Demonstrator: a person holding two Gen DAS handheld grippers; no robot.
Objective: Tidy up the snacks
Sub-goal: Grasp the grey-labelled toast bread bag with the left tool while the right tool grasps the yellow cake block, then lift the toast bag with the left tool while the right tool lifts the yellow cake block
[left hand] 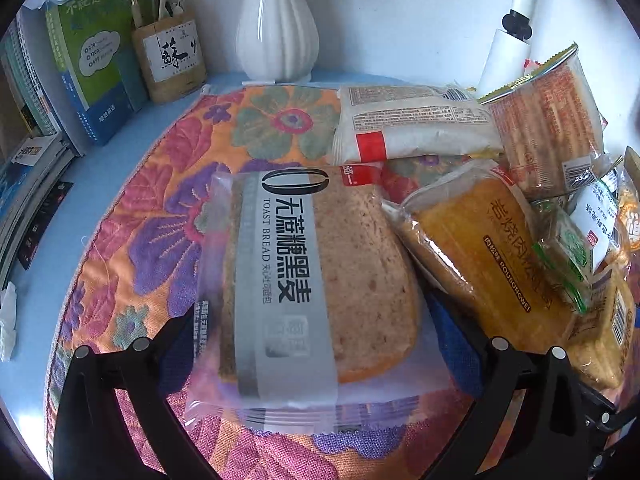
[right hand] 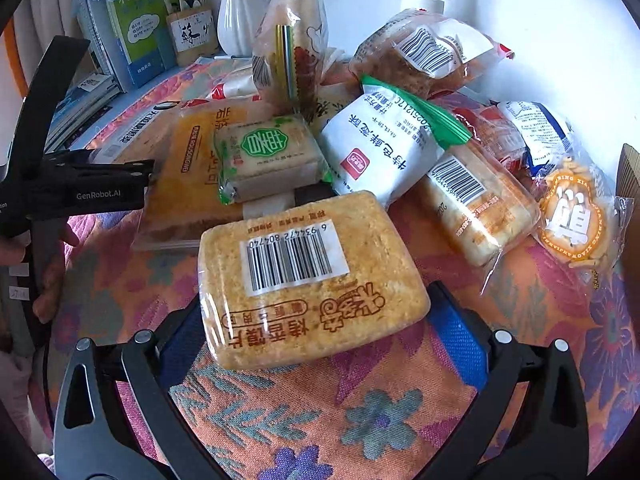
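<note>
**Between each tool's fingers, one packet: toast at the left, rice cake at the right**

On the flowered cloth [left hand: 168, 184] that covers the tabletop, the left tool [left hand: 308, 344] is seen with its fingers spread wide to either side of the toast bread [left hand: 320, 264]. The packet lies straight ahead of that tool, its long axis running away along the fingers; whether the blue pads [left hand: 456, 344] press its wrapper cannot be told, so no grip is claimed. Just right of the toast, the orange floss bread [left hand: 476, 248] leans against its edge and would be dragged by any sideways sweep. Behind the toast a white packet [left hand: 404, 124] lies crosswise, and beyond it stand a vase [left hand: 276, 28], a pen holder [left hand: 172, 60] and books [left hand: 88, 60], well apart from the work.

Further right, the right tool [right hand: 316, 340] is likewise held open around the rice cake [right hand: 304, 276], barcode up, its long axis lying across the fingers and slightly tilted. The near end of the cake sits between the pads; contact is not clear. It is judged that each packet is the nearer tool's to take, no crossing being needed. Behind the rice cake the pile is crowded: a green-label cake [right hand: 272, 156], a white pouch [right hand: 384, 144] and a barcoded packet [right hand: 476, 200] lie close, overlapping one another. The open cloth nearest the tools is judged the freest place for sorting.
</note>
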